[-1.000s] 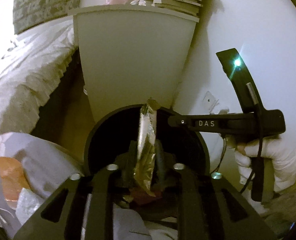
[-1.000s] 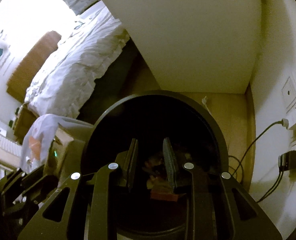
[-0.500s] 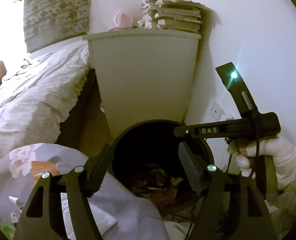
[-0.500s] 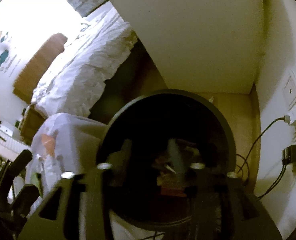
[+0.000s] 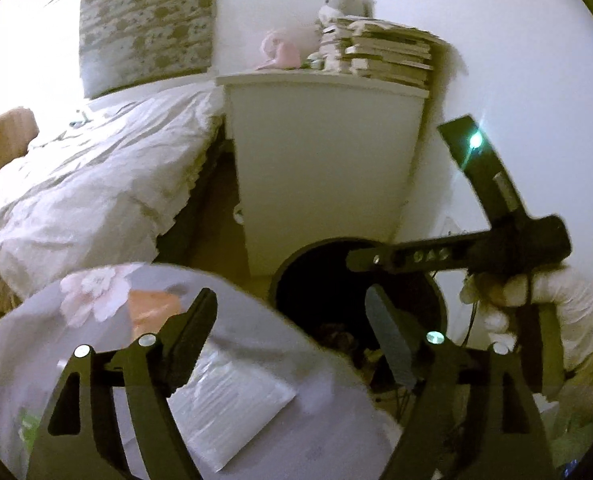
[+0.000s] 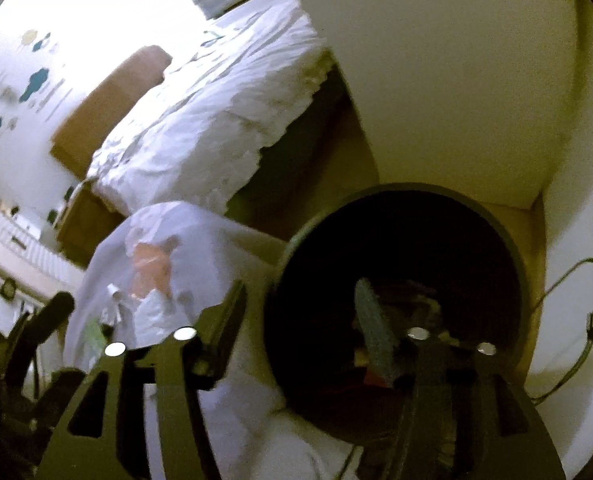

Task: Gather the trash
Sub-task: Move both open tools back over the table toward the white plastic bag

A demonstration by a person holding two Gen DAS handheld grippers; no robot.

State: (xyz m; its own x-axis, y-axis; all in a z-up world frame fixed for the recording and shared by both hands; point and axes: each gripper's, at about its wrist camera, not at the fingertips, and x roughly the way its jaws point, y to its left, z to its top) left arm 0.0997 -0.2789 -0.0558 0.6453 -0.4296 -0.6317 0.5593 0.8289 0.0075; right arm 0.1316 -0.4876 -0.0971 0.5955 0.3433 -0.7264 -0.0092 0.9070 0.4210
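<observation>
Left gripper (image 5: 292, 332): jaws opening, nothing between them. Right gripper (image 6: 300, 316): jaws opening, likewise empty. Translucent white plastic trash bag (image 5: 256, 364) lies just beneath, touching round black waste bin (image 6: 392, 200) holding dark crumpled scraps (image 5: 336, 330). Beyond: white bedside cabinet (image 5: 320, 152), rumpled white bed (image 5: 88, 184).

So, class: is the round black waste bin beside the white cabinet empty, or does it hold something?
Not empty. The round black waste bin holds crumpled scraps at its bottom; what they are cannot be told.
</observation>
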